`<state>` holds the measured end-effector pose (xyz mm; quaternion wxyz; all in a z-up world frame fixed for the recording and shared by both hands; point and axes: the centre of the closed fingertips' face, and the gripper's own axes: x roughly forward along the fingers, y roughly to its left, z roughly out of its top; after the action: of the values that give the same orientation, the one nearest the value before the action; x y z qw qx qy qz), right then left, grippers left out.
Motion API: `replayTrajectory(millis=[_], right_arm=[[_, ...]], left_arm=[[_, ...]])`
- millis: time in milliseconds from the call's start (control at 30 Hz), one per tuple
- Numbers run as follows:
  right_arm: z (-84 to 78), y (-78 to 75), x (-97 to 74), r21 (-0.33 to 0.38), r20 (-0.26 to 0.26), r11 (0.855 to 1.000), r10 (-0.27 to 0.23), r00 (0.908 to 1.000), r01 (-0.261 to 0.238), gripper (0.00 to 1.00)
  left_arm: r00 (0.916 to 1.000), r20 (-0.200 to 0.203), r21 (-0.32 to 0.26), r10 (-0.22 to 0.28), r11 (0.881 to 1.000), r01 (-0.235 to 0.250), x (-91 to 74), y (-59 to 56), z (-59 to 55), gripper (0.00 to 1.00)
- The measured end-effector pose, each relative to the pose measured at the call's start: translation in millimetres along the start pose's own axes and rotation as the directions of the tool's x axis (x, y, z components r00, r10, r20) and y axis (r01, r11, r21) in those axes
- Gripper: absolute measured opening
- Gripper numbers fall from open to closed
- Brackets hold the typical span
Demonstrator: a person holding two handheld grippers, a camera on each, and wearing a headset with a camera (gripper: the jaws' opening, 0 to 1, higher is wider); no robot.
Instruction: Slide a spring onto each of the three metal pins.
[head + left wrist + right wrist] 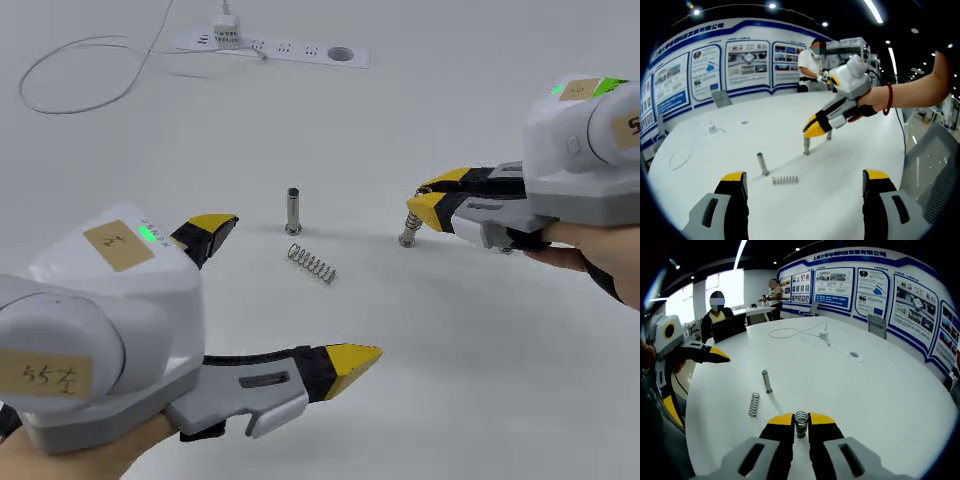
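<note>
Open room lies all round the parts on the smooth, white, round surface (pixel 480 400). Farther back sit a power strip (pixel 270 46) and a looped white cable (pixel 80 75). The right tongs (pixel 801 418) pinch the top of the upright spring (pixel 801 430), coiled round a metal pin (pixel 406 241). The left tongs (pixel 285 291) are spread wide, facing a bare pin (pixel 293 211) with a loose spring (pixel 311 263) lying just beside it. Blue-framed display boards (pixel 840 287) line the curved wall.
</note>
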<state>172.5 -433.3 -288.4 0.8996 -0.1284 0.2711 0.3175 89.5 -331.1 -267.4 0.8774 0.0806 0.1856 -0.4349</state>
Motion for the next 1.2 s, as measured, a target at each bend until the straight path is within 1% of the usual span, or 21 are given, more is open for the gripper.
replayTrajectory(millis=[167,300,667,700,933,1033,1133,1200], right_arm=[[-7.1,-0.5,2.8,0.023,-0.011,1.000,-0.008,0.9999,0.008,0.11],[-12.0,0.2,3.6,0.022,-0.022,1.000,-0.022,0.9995,0.022,0.11],[-22.2,-0.2,7.4,0.035,-0.045,0.999,-0.031,0.9985,0.033,0.11],[-20.7,-0.5,7.6,0.042,-0.035,0.999,-0.033,0.9988,0.035,0.11],[-20.6,-2.7,7.8,0.047,-0.038,0.998,-0.031,0.9988,0.033,0.12],[-20.0,-3.7,7.6,0.047,-0.040,0.998,-0.032,0.9987,0.034,0.18],[-15.6,-2.6,5.2,0.056,-0.026,0.998,-0.027,0.9993,0.029,0.19],[-13.1,-1.5,3.4,0.061,-0.020,0.998,-0.024,0.9995,0.026,0.21]], left_arm=[[1.0000,0.001,0.000,0.000,1.000,0.000,0.5,-0.1,0.8,0.97],[1.0000,0.002,0.001,0.003,1.000,-0.003,0.4,0.5,1.4,0.97],[1.0000,-0.001,0.003,0.008,1.000,-0.008,-0.7,1.7,0.3,0.96],[1.0000,-0.001,0.004,0.008,1.000,-0.008,-0.7,1.7,0.4,0.96],[1.0000,0.000,0.006,0.005,1.000,-0.005,-0.3,1.1,1.1,0.97],[1.0000,0.001,0.009,0.006,1.000,-0.006,-0.5,1.4,1.8,0.97],[1.0000,0.001,0.011,0.006,1.000,-0.006,-0.9,1.7,2.4,0.97],[1.0000,0.003,0.013,0.007,1.000,-0.007,-1.2,1.9,3.2,0.98]])
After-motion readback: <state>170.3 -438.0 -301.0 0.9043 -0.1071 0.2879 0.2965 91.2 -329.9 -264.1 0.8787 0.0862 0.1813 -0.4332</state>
